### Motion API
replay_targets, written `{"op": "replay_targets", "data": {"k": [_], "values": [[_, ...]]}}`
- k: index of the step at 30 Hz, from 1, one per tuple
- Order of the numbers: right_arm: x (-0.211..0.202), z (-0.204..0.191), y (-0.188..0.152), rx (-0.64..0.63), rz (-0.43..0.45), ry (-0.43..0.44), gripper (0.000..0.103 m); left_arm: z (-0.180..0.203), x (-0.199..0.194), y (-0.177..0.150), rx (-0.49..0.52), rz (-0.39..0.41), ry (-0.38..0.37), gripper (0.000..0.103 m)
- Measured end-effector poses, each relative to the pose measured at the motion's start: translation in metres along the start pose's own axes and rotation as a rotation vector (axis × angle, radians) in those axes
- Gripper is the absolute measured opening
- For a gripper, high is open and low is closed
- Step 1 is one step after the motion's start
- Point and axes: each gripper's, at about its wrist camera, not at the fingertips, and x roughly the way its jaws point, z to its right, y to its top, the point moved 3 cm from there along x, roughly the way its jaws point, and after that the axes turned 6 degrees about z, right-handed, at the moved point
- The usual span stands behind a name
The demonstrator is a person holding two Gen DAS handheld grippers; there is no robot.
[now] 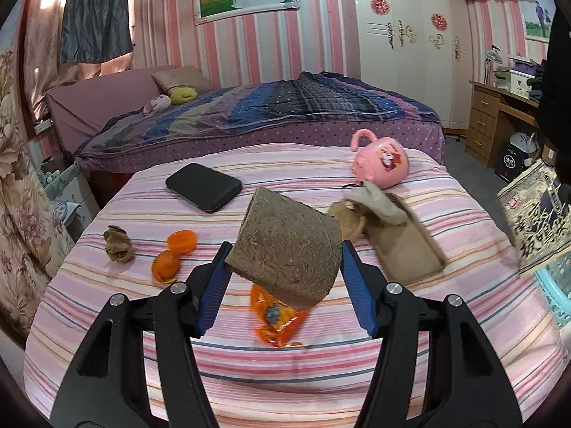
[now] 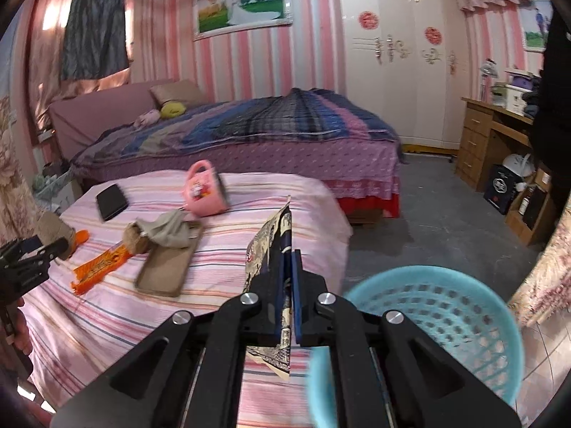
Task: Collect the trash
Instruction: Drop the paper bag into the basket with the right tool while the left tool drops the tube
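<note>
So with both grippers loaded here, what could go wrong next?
1. The left gripper holds the fibre pot tilted, jaws wide and pinching only its sides; it may slip onto the orange wrapper.
2. The right gripper grips the flat packet beside the basket, not over it; released now, it could miss.
3. The phone and pink cup lie among the trash and could be grabbed by mistake.

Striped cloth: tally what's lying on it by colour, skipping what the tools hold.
Orange: 3 (peel cup, peel scrap, wrapper)
Brown: 3 (paper ball, paper wad, tray)
Pink: 1 (mug)
Black: 1 (phone)
Grey: 1 (rag)
Total: 9
</note>
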Motion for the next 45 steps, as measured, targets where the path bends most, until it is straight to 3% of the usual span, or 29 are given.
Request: {"op": "replay_targets", "data": {"k": [7, 13, 19, 29, 35, 38, 40, 45], "values": [[-0.022, 0.070, -0.001, 0.073, 0.021, -0.092, 0.004, 0.036, -0.009, 0.006, -0.009, 0.014, -0.069, 0.059], [-0.027, 0.112, -0.012, 0.083, -0.028, -0.174, 0.004, 0.087, -0.014, 0.013, 0.022, 0.021, -0.148, 0.059], [-0.025, 0.133, -0.024, 0.039, -0.090, -0.244, 0.004, 0.150, -0.017, 0.013, 0.064, 0.032, -0.233, 0.059], [-0.033, 0.158, -0.032, 0.063, -0.092, -0.276, 0.004, 0.264, -0.013, 0.016, 0.093, 0.023, -0.397, 0.059], [-0.037, 0.167, -0.033, 0.056, -0.091, -0.295, 0.004, 0.310, -0.010, 0.011, 0.121, -0.003, -0.458, 0.059], [-0.039, 0.170, -0.033, 0.064, -0.086, -0.302, 0.004, 0.321, -0.007, 0.009, 0.119, -0.021, -0.483, 0.064], [-0.039, 0.170, -0.033, 0.064, -0.084, -0.301, 0.004, 0.323, -0.003, 0.008, 0.115, -0.037, -0.471, 0.086], [-0.037, 0.167, -0.031, 0.058, -0.085, -0.302, 0.004, 0.306, 0.002, 0.015, 0.118, -0.016, -0.412, 0.094]]}}
